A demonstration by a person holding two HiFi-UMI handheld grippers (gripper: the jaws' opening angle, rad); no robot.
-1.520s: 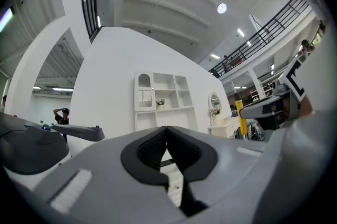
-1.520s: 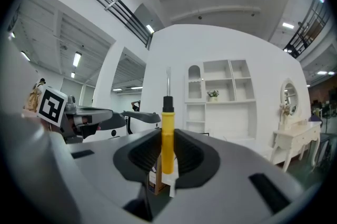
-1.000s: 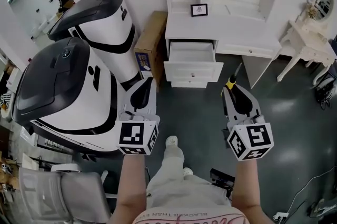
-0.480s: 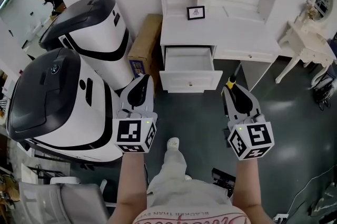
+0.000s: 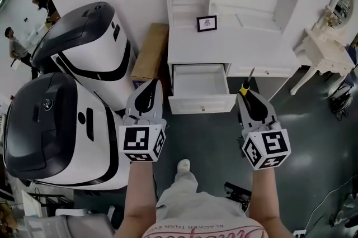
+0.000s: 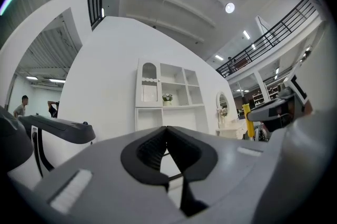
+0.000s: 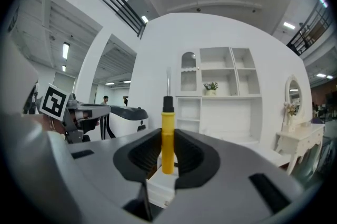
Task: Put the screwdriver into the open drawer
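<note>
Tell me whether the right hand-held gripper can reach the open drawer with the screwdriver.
Probably yes. The right hand-held gripper is shut on the screwdriver; the drawer stands pulled out ahead, slightly to its left, with nothing but floor between.

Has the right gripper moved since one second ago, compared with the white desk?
Yes. The right gripper, holding the screwdriver, has moved forward toward the white desk; the open drawer now lies closer ahead and to its left in the head view.
</note>
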